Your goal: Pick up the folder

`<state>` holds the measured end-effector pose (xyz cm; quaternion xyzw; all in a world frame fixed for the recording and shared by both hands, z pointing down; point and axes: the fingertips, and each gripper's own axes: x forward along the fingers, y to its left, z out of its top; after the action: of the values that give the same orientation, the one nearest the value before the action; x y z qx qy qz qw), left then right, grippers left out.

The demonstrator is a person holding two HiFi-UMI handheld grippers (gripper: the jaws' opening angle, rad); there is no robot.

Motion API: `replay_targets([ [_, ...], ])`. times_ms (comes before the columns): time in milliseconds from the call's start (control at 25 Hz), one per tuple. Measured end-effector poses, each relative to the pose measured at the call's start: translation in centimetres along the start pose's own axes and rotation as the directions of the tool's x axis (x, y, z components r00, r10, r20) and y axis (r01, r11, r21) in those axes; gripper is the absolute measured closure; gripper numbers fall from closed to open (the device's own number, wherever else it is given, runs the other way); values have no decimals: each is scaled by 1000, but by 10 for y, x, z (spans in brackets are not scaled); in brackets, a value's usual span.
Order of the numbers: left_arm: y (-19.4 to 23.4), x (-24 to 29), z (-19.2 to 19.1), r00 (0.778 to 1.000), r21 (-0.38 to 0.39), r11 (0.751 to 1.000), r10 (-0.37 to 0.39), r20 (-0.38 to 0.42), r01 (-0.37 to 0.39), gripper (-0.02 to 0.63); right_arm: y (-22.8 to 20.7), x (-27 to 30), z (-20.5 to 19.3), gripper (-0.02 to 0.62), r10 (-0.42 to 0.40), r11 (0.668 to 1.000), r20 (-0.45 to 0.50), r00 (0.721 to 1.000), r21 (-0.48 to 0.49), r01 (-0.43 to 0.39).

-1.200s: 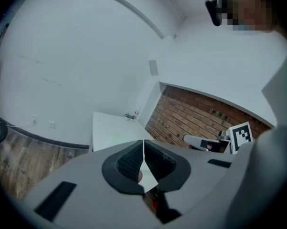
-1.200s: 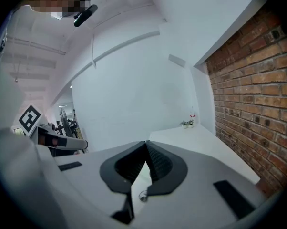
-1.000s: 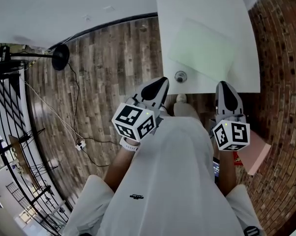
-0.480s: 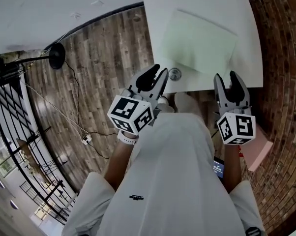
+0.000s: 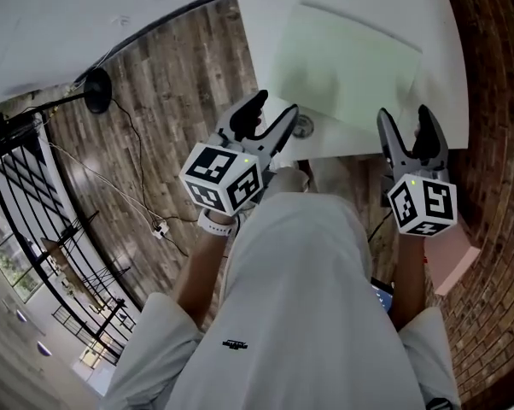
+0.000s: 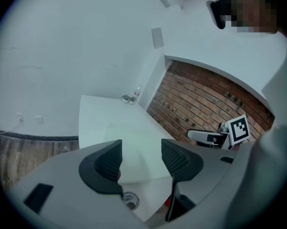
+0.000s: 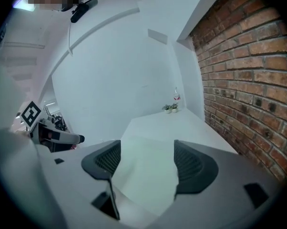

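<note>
White table [image 5: 261,49] holds folder [image 5: 347,67] ahead of left gripper [image 5: 275,103] and right gripper [image 5: 404,112], jaws just opened, empty.

Above the bench [image 5: 270,41] the space is open: the folder [image 5: 347,62] lies flat on it, with bare margin along its left and near edges. A small round fitting [image 5: 302,127] sits in the near strip, just beside the folder's corner. The brick wall [image 5: 496,101] runs close along the bench's right side. Small plants [image 7: 170,108] stand at the far end, well apart from the folder.
</note>
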<state>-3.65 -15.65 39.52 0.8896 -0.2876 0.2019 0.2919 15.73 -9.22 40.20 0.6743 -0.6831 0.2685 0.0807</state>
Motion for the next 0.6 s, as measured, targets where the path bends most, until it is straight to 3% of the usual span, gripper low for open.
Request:
replay_targets([
  [360, 21, 43, -6, 998, 1, 1000, 5, -70, -5, 272, -15, 32, -23, 119, 29, 999, -99, 995, 34, -26],
  [600, 44, 65, -15, 994, -19, 999, 29, -102, -31, 256, -24, 52, -43, 54, 40, 996, -151, 988, 81, -28],
])
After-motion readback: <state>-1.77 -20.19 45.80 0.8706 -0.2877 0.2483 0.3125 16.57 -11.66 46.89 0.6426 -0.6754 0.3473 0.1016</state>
